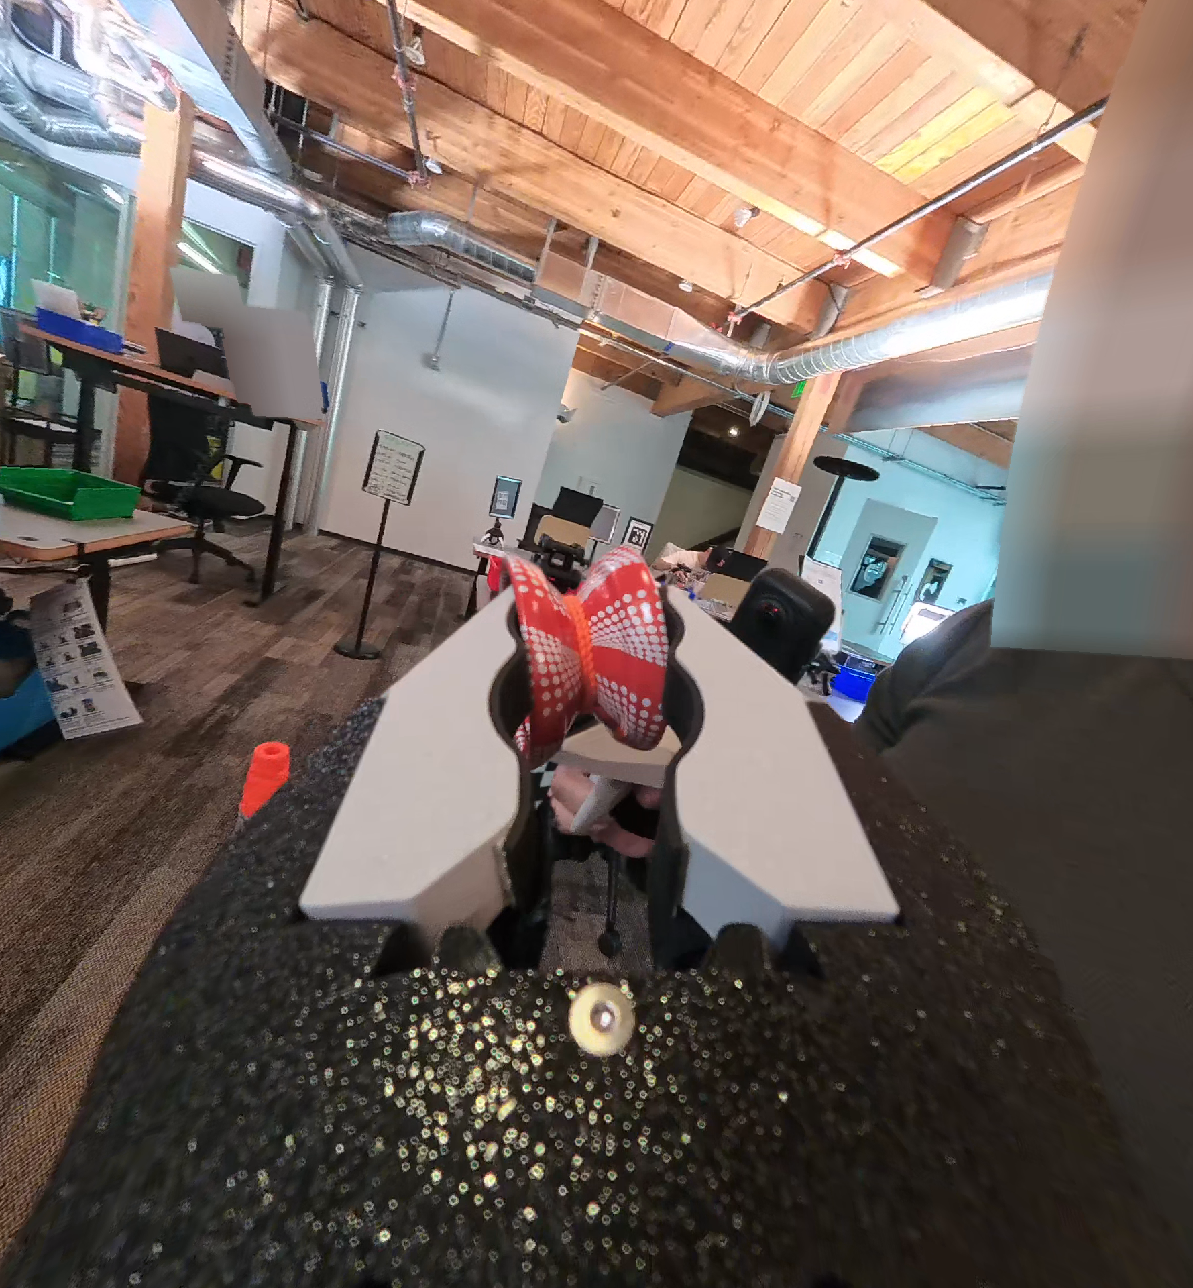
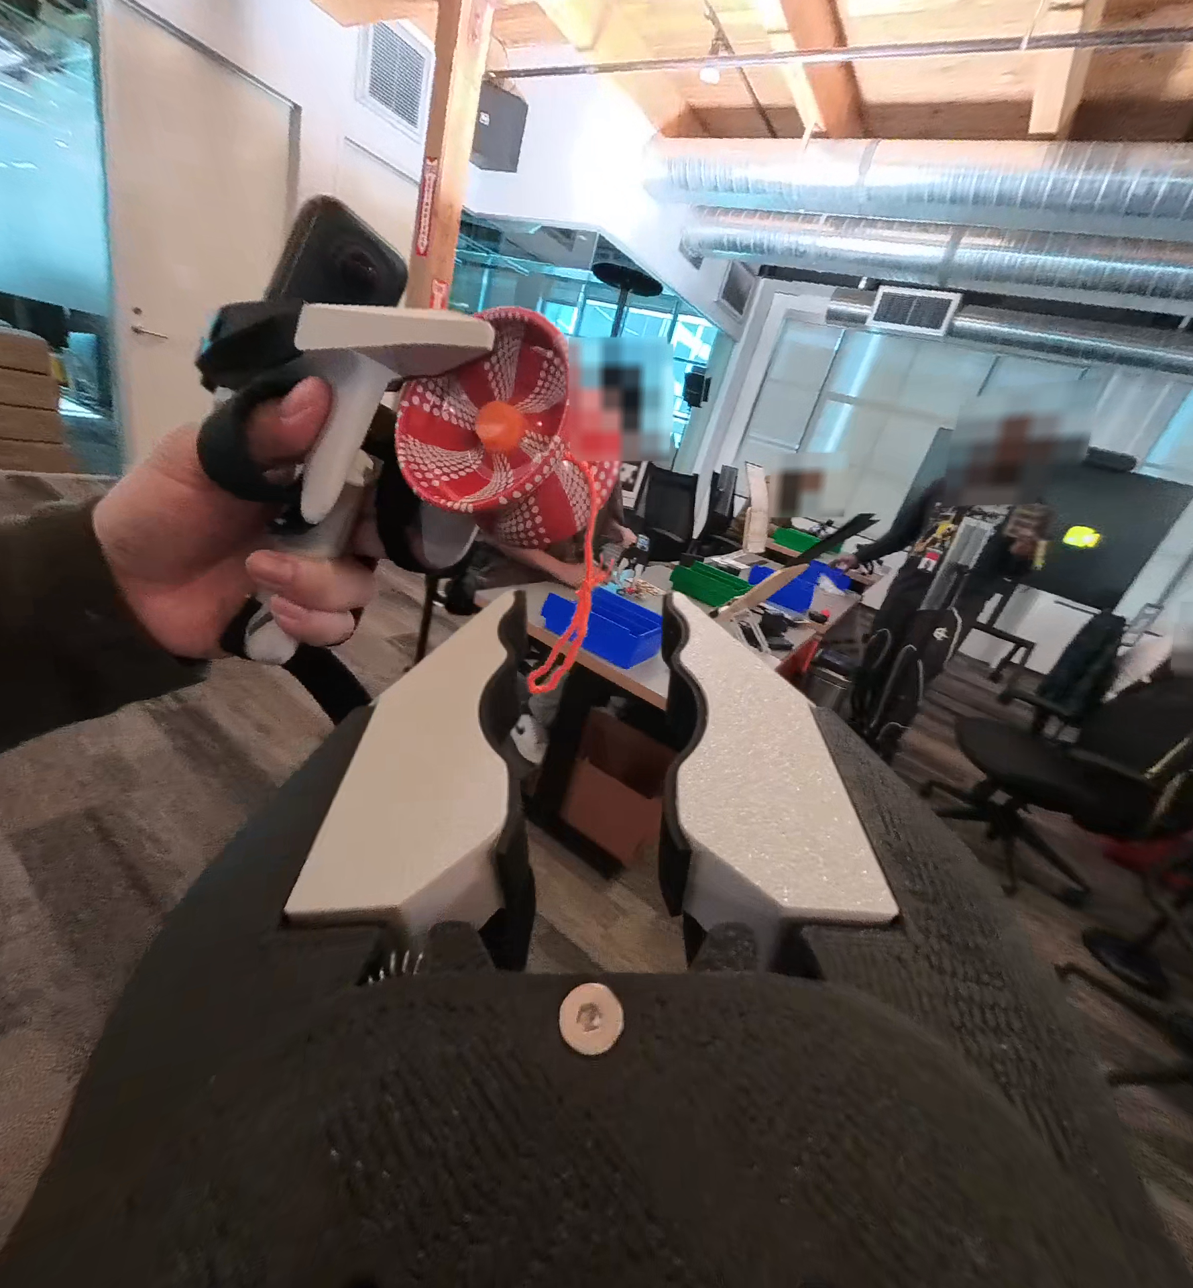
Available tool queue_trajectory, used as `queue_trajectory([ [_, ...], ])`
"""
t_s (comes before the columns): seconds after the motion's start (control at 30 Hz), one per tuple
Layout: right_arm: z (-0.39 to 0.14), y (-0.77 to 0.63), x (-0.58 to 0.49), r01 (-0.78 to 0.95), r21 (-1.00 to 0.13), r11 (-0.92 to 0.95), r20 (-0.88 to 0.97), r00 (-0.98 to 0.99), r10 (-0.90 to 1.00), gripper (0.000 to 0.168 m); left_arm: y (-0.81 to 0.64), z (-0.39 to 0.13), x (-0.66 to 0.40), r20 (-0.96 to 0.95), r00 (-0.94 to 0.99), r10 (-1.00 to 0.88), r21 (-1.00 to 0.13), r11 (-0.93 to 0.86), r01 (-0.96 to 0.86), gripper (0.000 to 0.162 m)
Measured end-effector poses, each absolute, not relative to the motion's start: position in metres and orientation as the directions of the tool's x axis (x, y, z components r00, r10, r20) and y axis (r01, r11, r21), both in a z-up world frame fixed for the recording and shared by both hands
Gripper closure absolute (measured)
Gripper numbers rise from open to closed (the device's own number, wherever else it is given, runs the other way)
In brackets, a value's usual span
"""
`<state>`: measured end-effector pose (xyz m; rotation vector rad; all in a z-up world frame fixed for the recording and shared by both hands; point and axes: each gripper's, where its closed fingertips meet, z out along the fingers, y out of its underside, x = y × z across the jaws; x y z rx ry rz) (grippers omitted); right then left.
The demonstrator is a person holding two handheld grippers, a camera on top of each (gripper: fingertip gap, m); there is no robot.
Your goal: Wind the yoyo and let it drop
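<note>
The yoyo (image 1: 590,652) sat high in the air, well above the carpeted floor (image 1: 161,697), clamped by its two faces between the pale fingers of my left claw (image 1: 593,669). It was red with rows of white dots, and its orange string (image 1: 585,638) was wound in the groove between the halves. From my right wrist camera I saw the same yoyo (image 2: 485,425) side-on, with an orange hub at its centre, and a loose tail of the string (image 2: 569,627) hung down from it and ended in a loop just in front of my right claw (image 2: 593,669). That right claw stood partly open and had hold of nothing; whether the loop touched its fingers, I could not tell. A hand (image 2: 231,516) in a dark sleeve held the left claw's grip. Behind it all lay an office: a desk (image 2: 621,669) with a blue bin (image 2: 607,620) and green bins (image 2: 708,582), black chairs, and silver ducts under a wooden ceiling.
</note>
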<state>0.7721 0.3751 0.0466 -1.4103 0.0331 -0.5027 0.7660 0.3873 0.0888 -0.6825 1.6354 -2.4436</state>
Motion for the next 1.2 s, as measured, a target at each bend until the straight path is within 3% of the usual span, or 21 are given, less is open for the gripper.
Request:
queue_trajectory([
  [0.27,0.046,0.388,0.771,0.323,-0.945,0.048,0.279,0.876,-0.393,0.151,0.379,0.085,0.759,0.271,-0.906,-0.324,-0.921,-0.361,-0.147,0.130],
  [0.37,0.042,0.387,0.780,0.314,-0.949,0.029,0.274,0.866,-0.418,0.168,0.378,0.079,0.759,0.276,-0.907,-0.317,-0.924,-0.347,-0.160,0.130],
  [0.53,0.041,0.378,0.799,0.285,-0.958,0.020,0.243,0.850,-0.467,0.168,0.390,0.066,0.773,0.304,-0.872,-0.385,-0.917,-0.367,-0.158,0.131],
  [0.7,0.068,0.398,0.822,0.458,-0.886,-0.079,0.440,0.772,-0.460,0.168,0.405,0.063,0.804,0.246,-0.809,-0.533,-0.930,-0.364,-0.043,0.130],
  [0.93,0.140,0.471,0.871,0.679,-0.702,-0.214,0.702,0.608,-0.370,0.168,0.474,0.110,0.871,0.180,-0.605,-0.775,-0.912,-0.363,0.193,0.129],
  [0.97,0.145,0.477,0.876,0.692,-0.684,-0.232,0.721,0.592,-0.361,0.168,0.487,0.109,0.878,0.191,-0.552,-0.812,-0.919,-0.346,0.191,0.115],
  [1.03,0.148,0.487,0.883,0.700,-0.664,-0.263,0.744,0.583,-0.327,0.168,0.521,0.087,0.889,0.247,-0.403,-0.881,-0.931,-0.330,0.152,0.065],
  [1.2,0.103,0.501,0.885,0.667,-0.667,-0.333,0.741,0.640,-0.204,0.168,0.569,-0.027,0.862,0.304,-0.223,-0.926,-0.952,-0.304,-0.033,0.013],
])
